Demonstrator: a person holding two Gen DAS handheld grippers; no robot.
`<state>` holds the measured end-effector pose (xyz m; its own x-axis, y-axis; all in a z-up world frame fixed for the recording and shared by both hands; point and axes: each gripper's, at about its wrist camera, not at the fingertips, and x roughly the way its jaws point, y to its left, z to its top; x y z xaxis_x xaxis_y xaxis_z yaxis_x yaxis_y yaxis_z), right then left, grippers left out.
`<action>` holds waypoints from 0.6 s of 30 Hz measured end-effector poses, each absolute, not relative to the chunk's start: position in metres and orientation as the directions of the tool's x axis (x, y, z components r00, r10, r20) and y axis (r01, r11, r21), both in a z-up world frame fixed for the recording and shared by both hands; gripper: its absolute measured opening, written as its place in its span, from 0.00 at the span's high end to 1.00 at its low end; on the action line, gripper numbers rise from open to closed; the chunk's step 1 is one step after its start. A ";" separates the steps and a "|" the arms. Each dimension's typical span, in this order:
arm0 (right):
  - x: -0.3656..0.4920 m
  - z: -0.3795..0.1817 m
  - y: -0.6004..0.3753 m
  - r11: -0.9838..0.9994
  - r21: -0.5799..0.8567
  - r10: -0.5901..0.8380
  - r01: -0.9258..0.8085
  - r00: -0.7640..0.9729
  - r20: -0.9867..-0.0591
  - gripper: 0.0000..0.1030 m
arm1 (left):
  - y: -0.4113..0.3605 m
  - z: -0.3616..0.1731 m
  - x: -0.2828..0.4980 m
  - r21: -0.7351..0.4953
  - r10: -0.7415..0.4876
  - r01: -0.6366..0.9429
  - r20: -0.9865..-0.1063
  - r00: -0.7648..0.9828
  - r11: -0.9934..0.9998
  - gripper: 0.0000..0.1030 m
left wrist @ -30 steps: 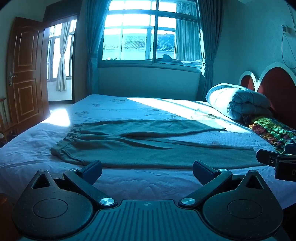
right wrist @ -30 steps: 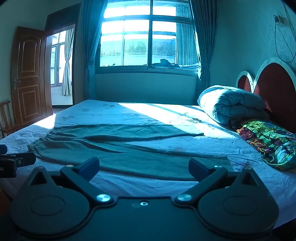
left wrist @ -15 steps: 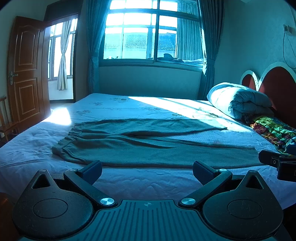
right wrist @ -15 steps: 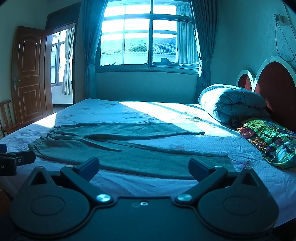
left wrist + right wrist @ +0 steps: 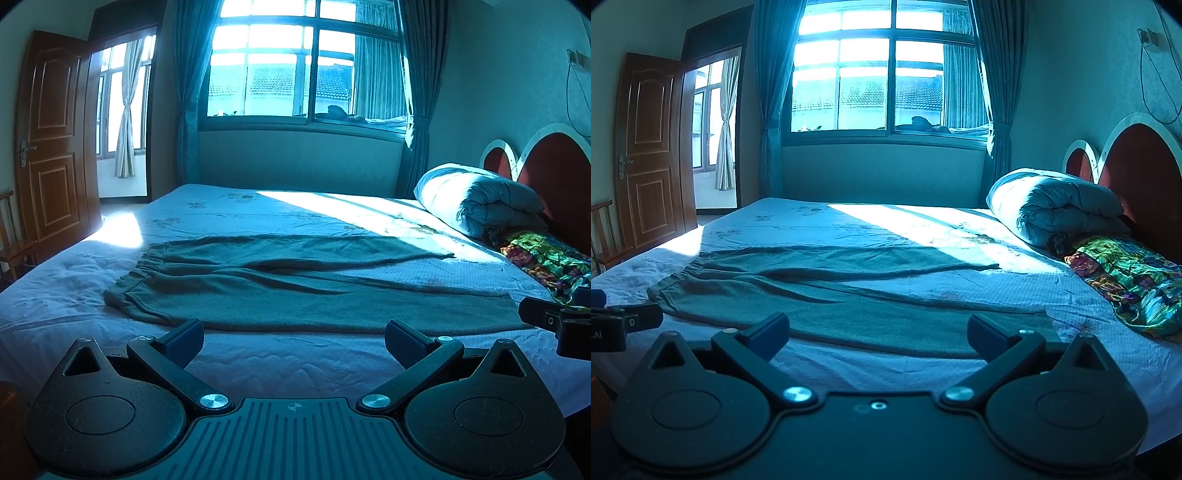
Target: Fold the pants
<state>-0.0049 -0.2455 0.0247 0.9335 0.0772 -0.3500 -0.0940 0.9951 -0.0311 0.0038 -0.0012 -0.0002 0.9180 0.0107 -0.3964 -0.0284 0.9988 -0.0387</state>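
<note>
Grey-green pants [image 5: 295, 291] lie spread flat across the bed, waistband to the left, legs to the right; they also show in the right wrist view [image 5: 831, 295]. My left gripper [image 5: 293, 339] is open and empty, held just short of the pants' near edge. My right gripper [image 5: 877, 332] is open and empty, near the near leg's right part. Each gripper shows at the edge of the other's view: the right gripper [image 5: 554, 325] and the left gripper [image 5: 620, 325].
The bed [image 5: 258, 210] has a light sheet. A rolled duvet [image 5: 476, 203] and a colourful cloth [image 5: 546, 254] lie by the headboard [image 5: 546, 162] at right. A window [image 5: 303, 66] is behind, an open door [image 5: 51, 140] and a chair [image 5: 605, 236] at left.
Both grippers have risen slightly, so the bed sits a little lower in both views. Both stay open and empty. The pants have not moved.
</note>
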 end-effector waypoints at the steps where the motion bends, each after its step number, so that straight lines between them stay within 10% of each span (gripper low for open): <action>1: -0.005 0.025 -0.245 0.995 -0.030 0.079 -0.095 0.934 -0.349 0.06 | -0.001 0.000 0.004 -0.038 0.012 -0.030 -0.396 0.918 0.999 0.00; 18: -0.007 0.026 -0.245 0.994 -0.033 0.083 -0.101 0.934 -0.349 0.06 | -0.002 -0.001 0.006 -0.037 0.009 -0.026 -0.404 0.915 0.999 0.00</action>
